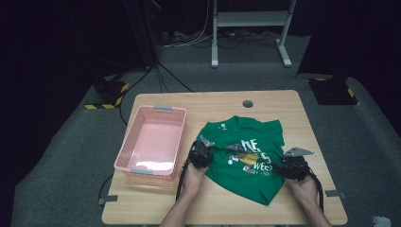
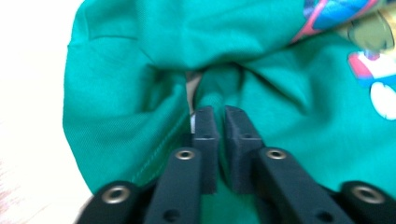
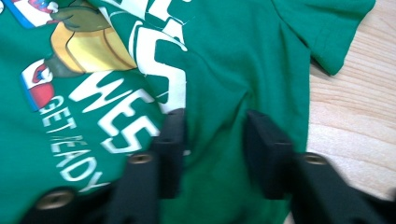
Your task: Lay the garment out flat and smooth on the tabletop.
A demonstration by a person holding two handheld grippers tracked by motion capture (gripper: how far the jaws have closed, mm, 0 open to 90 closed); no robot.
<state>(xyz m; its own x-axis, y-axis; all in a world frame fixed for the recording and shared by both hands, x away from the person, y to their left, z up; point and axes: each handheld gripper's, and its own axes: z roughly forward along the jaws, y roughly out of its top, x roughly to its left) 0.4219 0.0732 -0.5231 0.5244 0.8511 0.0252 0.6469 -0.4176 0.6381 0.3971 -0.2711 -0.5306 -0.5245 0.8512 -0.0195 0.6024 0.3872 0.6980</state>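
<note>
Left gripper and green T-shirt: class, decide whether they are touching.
Touching. In the left gripper view, the left gripper has its jaws pinched shut on a gathered fold of the green T-shirt.

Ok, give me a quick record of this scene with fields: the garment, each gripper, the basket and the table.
garment: green T-shirt with a printed front, lying rumpled on the table
left gripper: jaws shut on a pinched fold of the shirt's left side
right gripper: jaws apart, pressed down on the fabric near the shirt's right edge
basket: pink basket, left of the shirt
table: wooden table
</note>
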